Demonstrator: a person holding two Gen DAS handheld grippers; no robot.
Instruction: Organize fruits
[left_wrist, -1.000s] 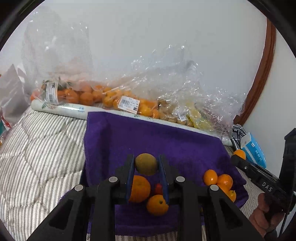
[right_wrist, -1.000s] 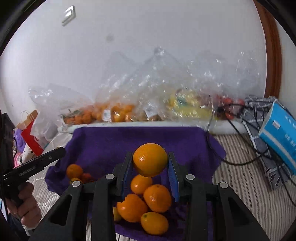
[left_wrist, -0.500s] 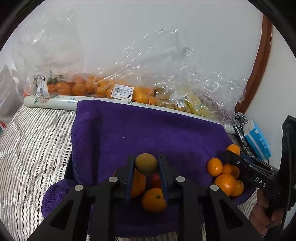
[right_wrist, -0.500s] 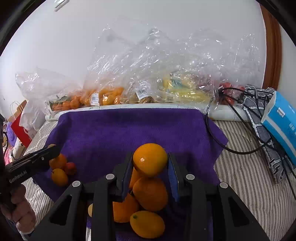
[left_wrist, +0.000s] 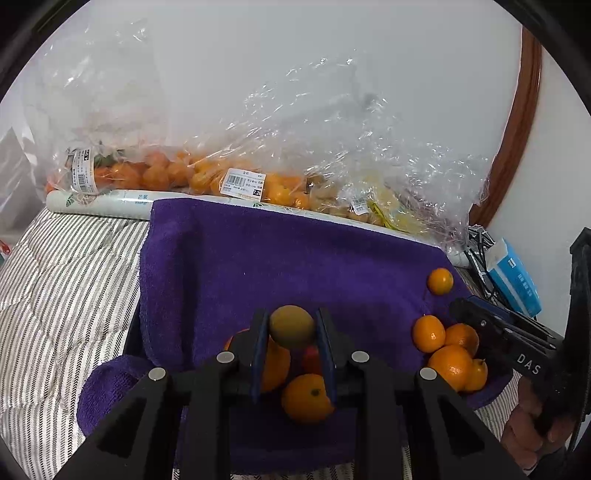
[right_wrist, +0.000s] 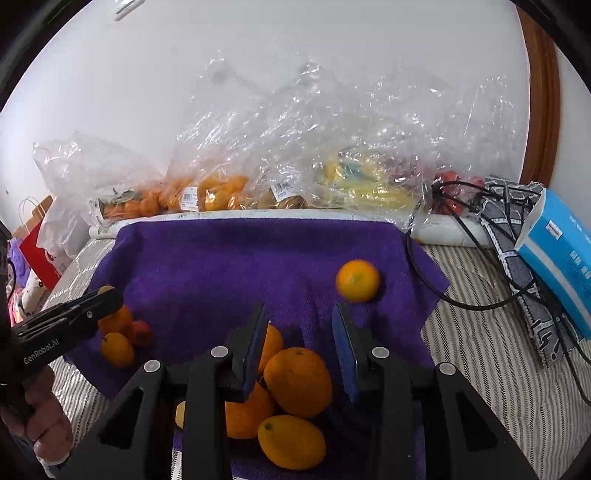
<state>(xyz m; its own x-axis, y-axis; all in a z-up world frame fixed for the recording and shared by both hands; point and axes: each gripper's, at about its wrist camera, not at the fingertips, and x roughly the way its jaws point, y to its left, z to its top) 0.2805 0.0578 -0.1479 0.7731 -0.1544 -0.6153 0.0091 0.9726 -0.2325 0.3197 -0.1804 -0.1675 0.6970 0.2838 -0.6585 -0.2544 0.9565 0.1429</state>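
- Since the earlier frame, my right tool (right_wrist: 299, 354) has let go of its orange (right_wrist: 357, 280); that fruit now lies loose on the purple towel (right_wrist: 229, 258), beyond the tool's right pad, blurred as if rolling.
- Right tool: jaws apart, nothing between the pads; a heap of oranges (right_wrist: 295, 382) sits below it on the towel's near edge.
- Left tool (left_wrist: 291, 354): clamped on a greenish-brown fruit (left_wrist: 291, 326), possibly a kiwi, held above a small pile (left_wrist: 306, 397) of oranges with one red fruit.
- Held fruit, orientation: slightly oval, its long axis running roughly across the jaws, pad to pad; which end is the stem I cannot tell.
- Location note: the towel is spread on a striped bed (left_wrist: 66, 266), not a bench; bagged fruit (left_wrist: 207, 177) lines the wall behind it.
- Progress, my judgement: partway. Two groups have formed on the towel, one at each near corner, with mixed kinds in the left group.
- Outstanding: the green-brown fruit is not yet set down, the stray orange lies apart from either heap, and the bags look unsorted.
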